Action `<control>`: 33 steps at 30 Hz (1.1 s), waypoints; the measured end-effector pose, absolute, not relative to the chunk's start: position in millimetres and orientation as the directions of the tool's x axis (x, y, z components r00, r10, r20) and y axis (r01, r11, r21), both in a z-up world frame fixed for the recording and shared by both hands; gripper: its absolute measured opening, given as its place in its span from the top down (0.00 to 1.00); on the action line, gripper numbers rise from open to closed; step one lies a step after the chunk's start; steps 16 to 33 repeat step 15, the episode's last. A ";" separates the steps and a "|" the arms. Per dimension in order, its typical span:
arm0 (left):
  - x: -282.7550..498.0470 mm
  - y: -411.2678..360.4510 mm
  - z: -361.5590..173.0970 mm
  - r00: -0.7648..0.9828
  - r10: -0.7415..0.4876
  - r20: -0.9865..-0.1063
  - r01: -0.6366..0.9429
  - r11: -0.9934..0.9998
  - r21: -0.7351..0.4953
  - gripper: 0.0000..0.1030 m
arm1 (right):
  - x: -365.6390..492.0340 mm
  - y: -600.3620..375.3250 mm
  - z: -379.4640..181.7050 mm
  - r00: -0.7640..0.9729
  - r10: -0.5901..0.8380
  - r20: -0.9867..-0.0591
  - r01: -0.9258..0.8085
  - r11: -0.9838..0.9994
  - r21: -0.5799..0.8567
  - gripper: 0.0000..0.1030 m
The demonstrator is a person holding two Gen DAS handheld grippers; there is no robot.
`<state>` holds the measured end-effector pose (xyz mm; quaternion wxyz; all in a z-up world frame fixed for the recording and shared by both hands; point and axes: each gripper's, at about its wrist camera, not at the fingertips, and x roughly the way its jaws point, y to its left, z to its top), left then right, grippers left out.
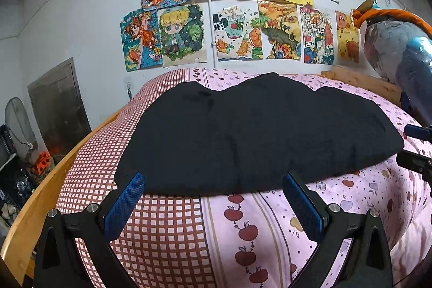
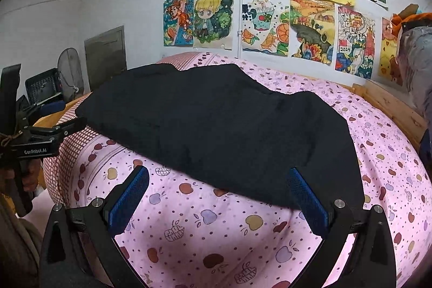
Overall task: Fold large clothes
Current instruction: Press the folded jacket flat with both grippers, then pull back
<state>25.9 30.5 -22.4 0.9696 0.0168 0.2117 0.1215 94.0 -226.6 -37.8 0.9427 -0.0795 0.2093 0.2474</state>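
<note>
Both grippers, left (image 1: 213,186) and right (image 2: 219,181), hover at the near edge of the garment (image 1: 243,131), fingers wide apart, gripping nothing. Garment lies on the bed (image 1: 270,228) as a wide, seemingly part-folded slab; further folds likely remain.

My left gripper (image 1: 213,203) hangs spread wide just short of the black garment (image 1: 256,134), its blue pads (image 1: 124,204) either side of the garment's near hem and clear of the cloth. The garment lies bunched into a long, lumpy mound across the pink apple-print quilt (image 1: 270,228). Left of the garment the bedding turns to red-and-white check (image 1: 164,234), with the wooden bed rail (image 1: 48,180) beyond. Above the garment, children's drawings (image 1: 237,10) cover the wall. Right of it, my right gripper (image 1: 418,131) pokes into frame.
</note>
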 end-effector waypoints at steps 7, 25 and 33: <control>24.9 28.6 -24.6 0.880 0.246 -0.406 -0.226 0.969 0.098 0.00 | 101.1 -224.4 -38.1 0.784 0.424 -0.453 -0.491 0.870 -0.036 0.02; 27.0 28.2 -24.2 0.875 0.232 -0.426 -0.212 0.973 0.094 0.00 | 105.7 -221.8 -38.3 0.785 0.413 -0.461 -0.483 0.875 -0.038 0.02; 27.0 28.2 -24.2 0.875 0.232 -0.426 -0.212 0.973 0.094 0.00 | 105.7 -221.8 -38.3 0.785 0.413 -0.461 -0.483 0.875 -0.038 0.02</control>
